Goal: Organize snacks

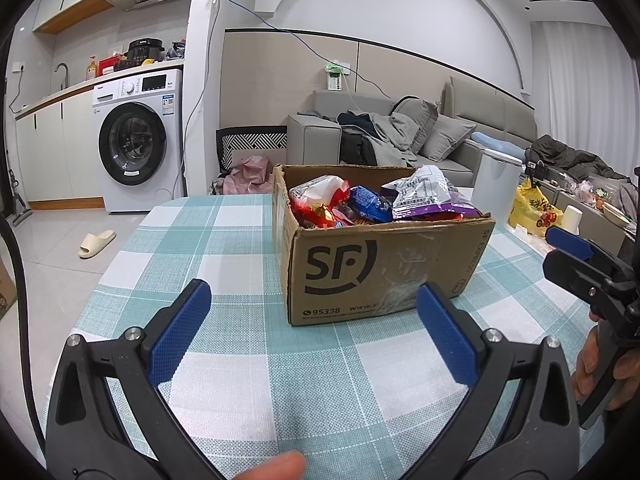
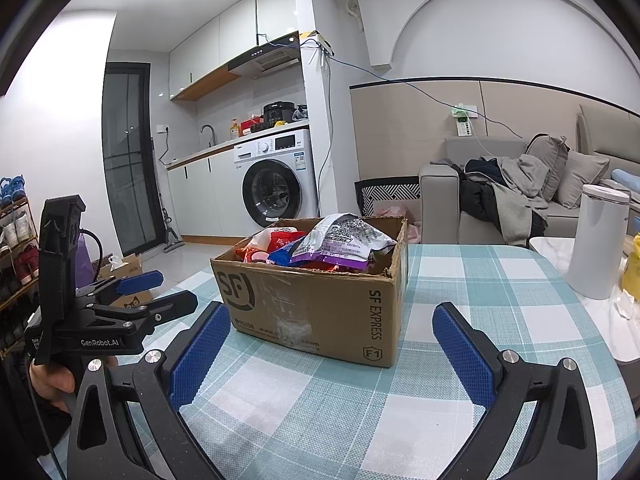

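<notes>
Your table (image 1: 248,380), under its teal-and-white checked cloth, is bare in front of you apart from the SF Express cardboard box (image 1: 384,272), which stands upright with its flaps open, well ahead of both tools. Every snack you can see is already piled inside that box; none lies loose on the cloth.

The biggest piece is the purple-and-white snack bag (image 2: 344,240), lying across the top of the heap and poking above the rim. Judge it light, puffy and slick: the film will slide between smooth pads, so pinch a flat crimped seam or a corner, not the air-filled belly, and squeeze gently so nothing inside gets crushed. Next down, the red-and-white packet (image 1: 316,196) sits at the far left of the pile, also soft and crinkly; take it by its upper edge. The blue packet (image 1: 368,204) is wedged between those two, smaller and firmer-looking, and probably easiest once a neighbour is lifted clear.

Your left gripper (image 1: 314,334) hangs above the cloth just short of the box, jaws spread wide, holding nothing. Your right gripper (image 2: 330,352) is likewise spread and empty, facing the box's labelled corner. The box itself looks stiff enough to brace against if a bag snags
</notes>
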Demonstrator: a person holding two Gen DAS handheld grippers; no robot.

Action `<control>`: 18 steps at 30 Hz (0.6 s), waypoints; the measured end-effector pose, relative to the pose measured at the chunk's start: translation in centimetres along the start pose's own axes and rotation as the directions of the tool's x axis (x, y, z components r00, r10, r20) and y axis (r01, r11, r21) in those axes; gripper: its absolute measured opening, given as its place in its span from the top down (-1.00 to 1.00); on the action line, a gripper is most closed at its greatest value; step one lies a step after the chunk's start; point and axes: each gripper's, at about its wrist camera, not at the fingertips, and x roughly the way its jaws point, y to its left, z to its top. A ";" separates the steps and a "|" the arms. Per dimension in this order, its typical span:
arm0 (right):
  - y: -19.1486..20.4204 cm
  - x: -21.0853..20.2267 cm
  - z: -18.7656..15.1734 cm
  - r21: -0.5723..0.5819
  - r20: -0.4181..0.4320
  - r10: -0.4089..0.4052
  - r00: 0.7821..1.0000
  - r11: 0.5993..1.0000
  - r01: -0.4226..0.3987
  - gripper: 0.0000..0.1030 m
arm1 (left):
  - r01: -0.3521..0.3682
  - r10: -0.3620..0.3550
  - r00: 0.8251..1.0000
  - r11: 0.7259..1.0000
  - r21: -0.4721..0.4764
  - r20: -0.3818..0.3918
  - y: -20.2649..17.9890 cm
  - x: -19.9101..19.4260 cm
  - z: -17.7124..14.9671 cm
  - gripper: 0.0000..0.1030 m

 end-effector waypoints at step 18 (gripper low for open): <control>0.2 0.0 0.0 -0.006 0.000 0.001 1.000 1.000 -0.001 -1.00 | 0.004 -0.004 1.000 1.000 -0.002 0.004 0.0 0.0 -0.1 -0.99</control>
